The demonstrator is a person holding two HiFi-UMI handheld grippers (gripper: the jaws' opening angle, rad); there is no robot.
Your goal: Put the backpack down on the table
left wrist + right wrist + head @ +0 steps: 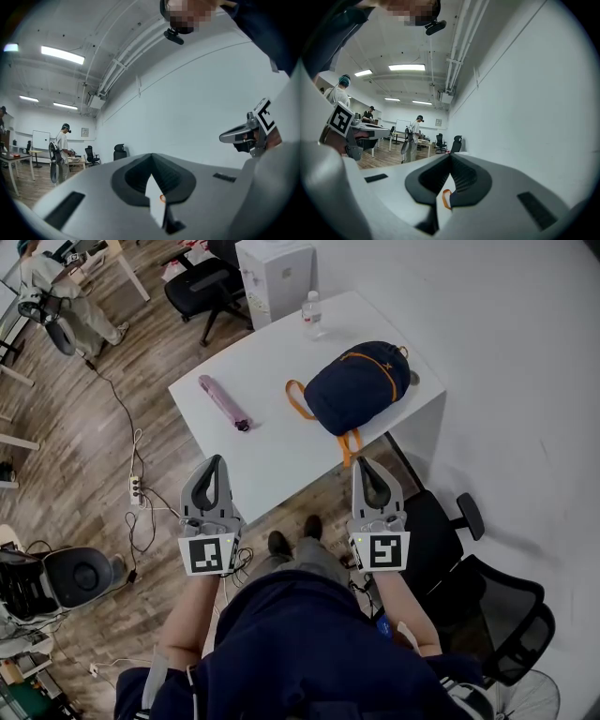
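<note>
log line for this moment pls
backpack lying on table | left gripper shut | right gripper shut | both near table edge

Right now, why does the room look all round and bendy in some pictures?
Left gripper view and right gripper view: wide-angle lenses curve the ceiling light and wall, with dark corners. Head view: the table edges stay nearly straight, the backpack sharp.

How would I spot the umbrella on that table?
Find the white table standing against the wall. On its left part lies a folded pink umbrella, apart from the navy backpack and the water bottle. It's the only long, thin, pink thing.
</note>
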